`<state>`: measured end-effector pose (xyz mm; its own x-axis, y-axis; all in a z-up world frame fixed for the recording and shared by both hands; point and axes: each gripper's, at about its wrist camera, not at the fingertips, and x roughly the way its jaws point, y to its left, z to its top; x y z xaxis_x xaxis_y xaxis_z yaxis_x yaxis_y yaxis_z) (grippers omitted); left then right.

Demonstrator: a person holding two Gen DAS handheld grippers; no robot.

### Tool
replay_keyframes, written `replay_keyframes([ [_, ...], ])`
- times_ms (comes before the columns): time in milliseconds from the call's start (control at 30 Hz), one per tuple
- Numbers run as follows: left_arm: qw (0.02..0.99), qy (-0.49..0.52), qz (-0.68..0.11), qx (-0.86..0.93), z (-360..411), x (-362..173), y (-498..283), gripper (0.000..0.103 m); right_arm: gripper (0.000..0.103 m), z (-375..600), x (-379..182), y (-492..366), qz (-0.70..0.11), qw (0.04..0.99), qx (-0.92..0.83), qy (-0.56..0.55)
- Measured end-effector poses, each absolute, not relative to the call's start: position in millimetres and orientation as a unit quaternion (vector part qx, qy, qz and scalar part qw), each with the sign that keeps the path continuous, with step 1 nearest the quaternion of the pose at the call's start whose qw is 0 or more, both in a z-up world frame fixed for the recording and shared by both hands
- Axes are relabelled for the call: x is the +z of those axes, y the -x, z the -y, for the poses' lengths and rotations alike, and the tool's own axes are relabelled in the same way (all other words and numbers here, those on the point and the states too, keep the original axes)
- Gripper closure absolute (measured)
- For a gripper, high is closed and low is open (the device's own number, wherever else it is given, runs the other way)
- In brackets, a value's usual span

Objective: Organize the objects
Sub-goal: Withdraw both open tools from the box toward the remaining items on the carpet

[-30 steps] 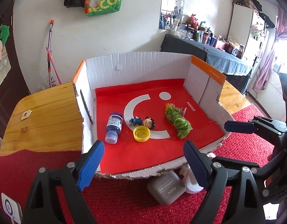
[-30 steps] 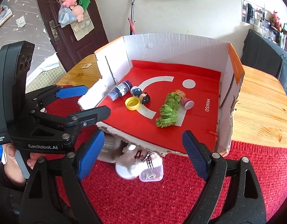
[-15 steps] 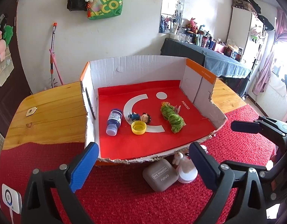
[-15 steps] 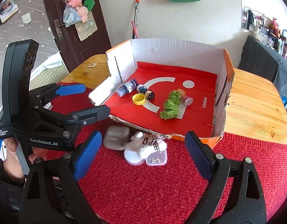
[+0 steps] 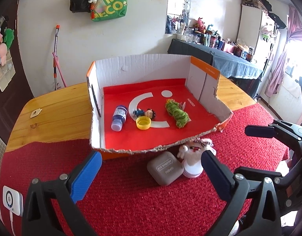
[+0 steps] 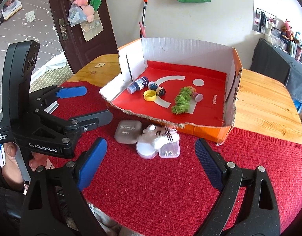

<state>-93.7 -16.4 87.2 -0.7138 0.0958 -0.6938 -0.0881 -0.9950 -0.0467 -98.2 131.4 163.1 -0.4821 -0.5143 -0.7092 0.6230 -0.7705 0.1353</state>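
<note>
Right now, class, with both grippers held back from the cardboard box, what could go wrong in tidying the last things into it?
1. The eye shadow case, plush toy and clear container touch in a heap; grabbing one may drag another.
2. The box's torn front edge overhangs the heap and could snag a lifted item.
3. The blue bottle lies on its side and may roll if bumped.

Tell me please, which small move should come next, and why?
Probably bring the left gripper, empty with fingers opening, forward and down over the grey eye shadow case. It lies on the red cloth outside the cardboard box, nearest this gripper.
</note>
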Motion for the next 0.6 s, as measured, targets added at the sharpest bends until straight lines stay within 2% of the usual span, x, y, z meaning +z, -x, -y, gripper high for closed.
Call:
replay_keyframes([
  [500,0.049,0.412,0.013,0.910,20,54,92,0.000,0.011,-132,138,96,-0.079,0.323,-0.851,-0.406],
  [567,0.047,0.418,0.014,0.907,21,48,93,0.000,0.012,-132,134,97,-0.081,0.319,-0.852,-0.408],
  [600,0.046,0.421,0.015,0.906,21,46,94,0.000,0.016,-133,132,98,-0.083,0.315,-0.853,-0.409],
])
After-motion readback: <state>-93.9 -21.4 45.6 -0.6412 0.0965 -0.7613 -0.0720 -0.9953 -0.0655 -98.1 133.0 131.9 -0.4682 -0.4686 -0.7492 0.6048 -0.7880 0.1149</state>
